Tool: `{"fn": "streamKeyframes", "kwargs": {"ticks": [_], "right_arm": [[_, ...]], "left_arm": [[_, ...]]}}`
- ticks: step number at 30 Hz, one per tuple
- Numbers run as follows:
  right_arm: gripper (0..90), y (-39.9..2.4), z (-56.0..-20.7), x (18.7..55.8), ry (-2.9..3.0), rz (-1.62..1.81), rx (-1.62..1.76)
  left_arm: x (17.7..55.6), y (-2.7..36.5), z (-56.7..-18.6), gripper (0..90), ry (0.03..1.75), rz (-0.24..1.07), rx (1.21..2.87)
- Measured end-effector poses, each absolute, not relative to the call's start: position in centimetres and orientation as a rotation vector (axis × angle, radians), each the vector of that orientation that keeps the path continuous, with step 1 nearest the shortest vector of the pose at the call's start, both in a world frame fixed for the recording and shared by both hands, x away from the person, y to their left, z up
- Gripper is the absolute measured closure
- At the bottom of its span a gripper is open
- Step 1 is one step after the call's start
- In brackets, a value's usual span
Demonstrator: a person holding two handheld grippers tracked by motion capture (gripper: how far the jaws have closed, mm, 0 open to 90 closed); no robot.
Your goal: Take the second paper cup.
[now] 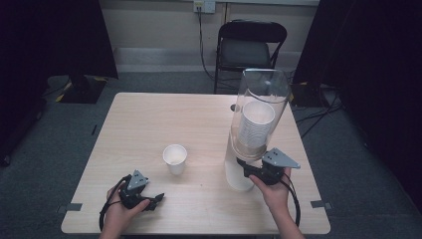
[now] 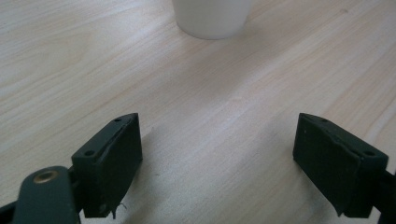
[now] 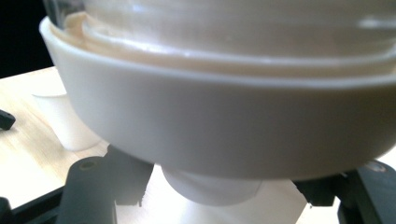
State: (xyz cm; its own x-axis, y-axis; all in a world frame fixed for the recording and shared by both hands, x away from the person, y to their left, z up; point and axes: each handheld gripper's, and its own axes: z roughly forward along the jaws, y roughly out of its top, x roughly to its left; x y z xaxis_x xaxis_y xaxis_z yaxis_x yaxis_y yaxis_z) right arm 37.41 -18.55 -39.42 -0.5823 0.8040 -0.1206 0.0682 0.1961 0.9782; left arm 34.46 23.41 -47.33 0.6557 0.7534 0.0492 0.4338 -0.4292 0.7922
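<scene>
One paper cup (image 2: 211, 17) beyond left gripper's (image 2: 218, 168) spread fingers (image 2: 112, 161)

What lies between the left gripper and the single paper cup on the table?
Nothing: in the left gripper view, only bare table lies between the open left gripper and the paper cup.

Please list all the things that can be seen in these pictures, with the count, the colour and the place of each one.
table: one, light wood, centre of the room.
paper cup: one, white, upright on the table, left of the dispenser.
cup dispenser: one, clear tube with white base, on the table's right side.
stacked cups: one stack, white, inside the tube.
folding chair: one, black, behind the table.
left gripper: one, black, jaws open over bare table.
right gripper: one, black, at the dispenser's bottom outlet.
</scene>
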Motion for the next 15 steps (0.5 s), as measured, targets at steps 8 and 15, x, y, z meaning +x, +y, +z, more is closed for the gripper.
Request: {"fn": "streamKeyframes", "kwargs": {"ticks": [8,15], "right_arm": [[33.1,-18.57,-39.42,37.53,1.821,1.441,0.815],[34.5,-18.6,-40.03,37.32,1.794,1.459,0.798]], "left_arm": [[34.44,23.38,-47.35,15.2,0.921,0.513,2.079],[34.44,23.37,-47.38,15.2,0.921,0.514,2.076]]}}
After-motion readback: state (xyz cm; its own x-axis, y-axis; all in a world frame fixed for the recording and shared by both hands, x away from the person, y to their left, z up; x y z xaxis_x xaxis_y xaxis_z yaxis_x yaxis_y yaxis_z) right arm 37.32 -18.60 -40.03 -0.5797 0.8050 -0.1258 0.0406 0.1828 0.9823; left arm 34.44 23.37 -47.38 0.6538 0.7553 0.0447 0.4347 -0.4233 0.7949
